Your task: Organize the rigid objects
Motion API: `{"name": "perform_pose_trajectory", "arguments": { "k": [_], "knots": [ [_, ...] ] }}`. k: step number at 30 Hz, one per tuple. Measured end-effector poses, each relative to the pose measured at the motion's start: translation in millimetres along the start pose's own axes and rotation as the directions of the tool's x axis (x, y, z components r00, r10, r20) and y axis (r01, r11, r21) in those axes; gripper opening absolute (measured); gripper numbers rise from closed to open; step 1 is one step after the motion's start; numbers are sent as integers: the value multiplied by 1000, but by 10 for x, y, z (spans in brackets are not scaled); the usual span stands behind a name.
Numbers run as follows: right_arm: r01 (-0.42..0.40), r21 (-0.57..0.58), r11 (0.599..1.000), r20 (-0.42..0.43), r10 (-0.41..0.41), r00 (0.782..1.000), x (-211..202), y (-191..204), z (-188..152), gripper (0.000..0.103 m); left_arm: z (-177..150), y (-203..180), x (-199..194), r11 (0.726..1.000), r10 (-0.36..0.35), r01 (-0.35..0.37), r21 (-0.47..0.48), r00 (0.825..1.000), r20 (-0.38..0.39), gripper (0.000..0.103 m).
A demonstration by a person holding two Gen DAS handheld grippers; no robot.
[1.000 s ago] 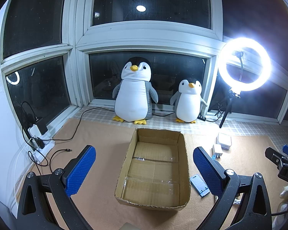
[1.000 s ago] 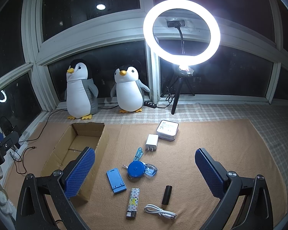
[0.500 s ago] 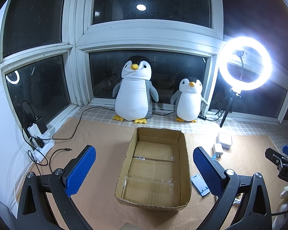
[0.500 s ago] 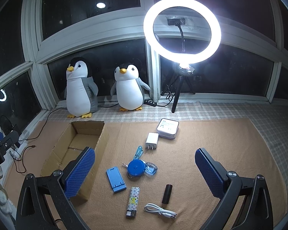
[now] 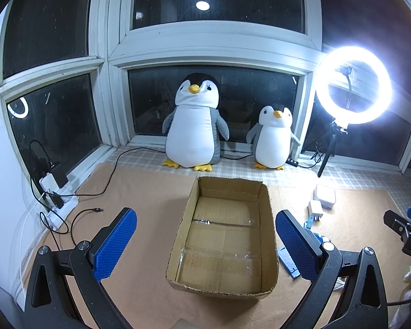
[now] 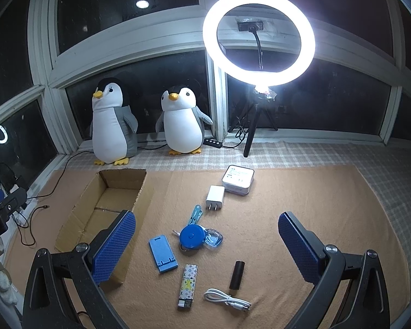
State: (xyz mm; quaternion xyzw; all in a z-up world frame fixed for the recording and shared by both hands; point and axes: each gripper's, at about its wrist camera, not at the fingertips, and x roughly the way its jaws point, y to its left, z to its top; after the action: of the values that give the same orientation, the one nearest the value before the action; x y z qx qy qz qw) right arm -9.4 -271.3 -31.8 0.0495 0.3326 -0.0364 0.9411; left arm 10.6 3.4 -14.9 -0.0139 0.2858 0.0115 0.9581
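Both grippers are released and hold nothing. Our left gripper (image 5: 205,242) hovers over the cardboard box (image 5: 224,288), which is bare inside. Our right gripper (image 6: 207,242) hangs above the scattered items on the tan mat (image 6: 315,192). Between its spread fingers lie the blue phone stand (image 6: 163,256), the blue tape measure (image 6: 190,237), the patterned lighter (image 6: 188,285), the black cylinder (image 6: 237,274) and the white cable (image 6: 227,300); the white charger plug (image 6: 215,196) and white case (image 6: 238,179) sit farther ahead. We judge the right gripper nearer to every item, with the box off to its left. The lighter and the cylinder both lie lengthwise along our line of reach, so closing across their narrow width should need little wrist turn.
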Motion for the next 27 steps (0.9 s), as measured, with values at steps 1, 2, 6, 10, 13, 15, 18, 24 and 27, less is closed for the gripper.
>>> {"name": "perform_pose_trajectory", "arguments": {
  "k": [1,2,6,10,13,15,18,24,27],
  "knots": [
    [0,0,1000,-2,0,1000,9,-11,1,103,-8,4,22,1000,3,-3,0,1000,-5,103],
    [2,0,1000,-4,-2,1000,15,-15,2,103,-16,10,41,1000,5,-5,0,1000,-10,103],
    [6,0,1000,-17,-6,1000,53,-42,7,103,-56,47,121,1000,15,-15,-4,999,-30,103],
    [19,-1,1000,-28,-19,999,89,-68,-13,103,-100,110,233,1000,29,-29,-9,998,-56,103],
    [33,-3,999,-40,-33,999,129,-111,-43,103,-145,155,336,999,43,-44,-10,996,-81,103],
    [41,0,999,-52,-40,998,159,-140,-64,103,-179,197,419,999,51,-52,-15,994,-100,103],
    [46,8,999,-70,-45,997,203,-188,-92,103,-246,264,540,998,52,-56,-21,990,-131,103],
    [63,6,998,-94,-62,994,269,-254,-132,103,-346,295,758,998,54,-56,-6,982,-182,103],
    [68,4,998,-109,-67,992,314,-292,-158,103,-395,311,862,998,60,-60,5,977,-204,103]
  ]
}}
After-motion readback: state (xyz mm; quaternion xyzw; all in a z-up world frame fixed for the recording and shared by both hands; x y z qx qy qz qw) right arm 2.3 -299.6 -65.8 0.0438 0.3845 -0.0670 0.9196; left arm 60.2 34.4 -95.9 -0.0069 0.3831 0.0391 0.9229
